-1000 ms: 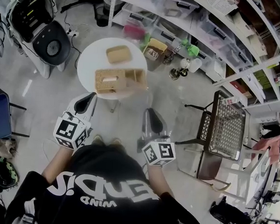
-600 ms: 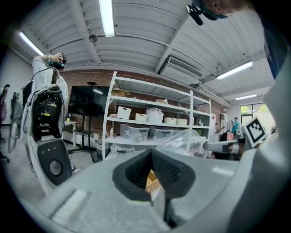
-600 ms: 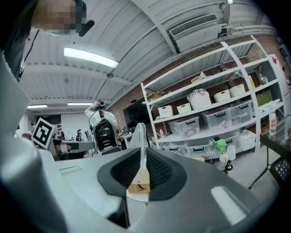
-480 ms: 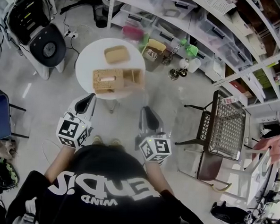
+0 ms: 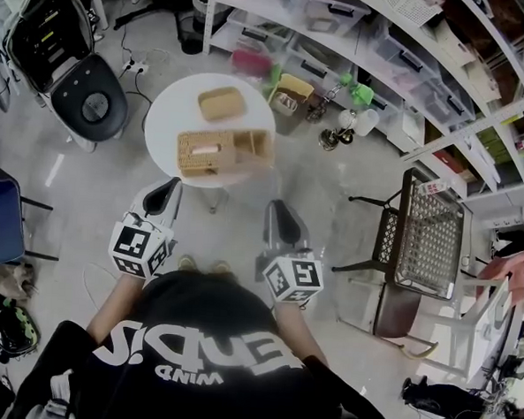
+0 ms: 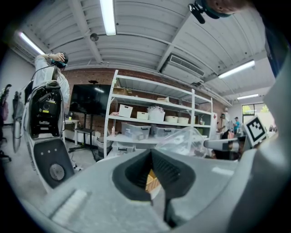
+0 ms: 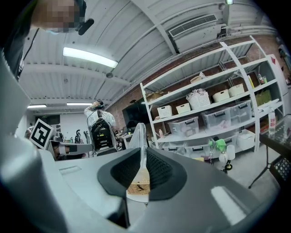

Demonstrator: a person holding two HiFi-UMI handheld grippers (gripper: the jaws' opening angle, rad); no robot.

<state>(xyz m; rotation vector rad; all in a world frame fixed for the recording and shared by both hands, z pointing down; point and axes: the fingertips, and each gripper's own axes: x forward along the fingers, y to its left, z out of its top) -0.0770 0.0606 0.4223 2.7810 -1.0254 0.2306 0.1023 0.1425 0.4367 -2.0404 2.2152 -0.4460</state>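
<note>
Claws: left claw (image 5: pixel 167 190) and right claw (image 5: pixel 278 213) both closed, empty, short of table (image 5: pixel 162 109).
Basket (image 5: pixel 223 151): table's near edge, untouched.
Tray (image 5: pixel 221 102): far edge.
Progress: nothing gripped yet.

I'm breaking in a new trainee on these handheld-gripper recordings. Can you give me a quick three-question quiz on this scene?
1. True or false: the left gripper and the right gripper are both apart from the round white table.
2. On that table, where does the tan woven basket with compartments lie relative to the small flat tan woven tray?
A. nearer the person
B. farther from the person
C. stacked on top of it
3. Fill in: the right gripper's jaws stand ____, with nothing between them.

Key: 1 true; 2 A; 3 together.
</note>
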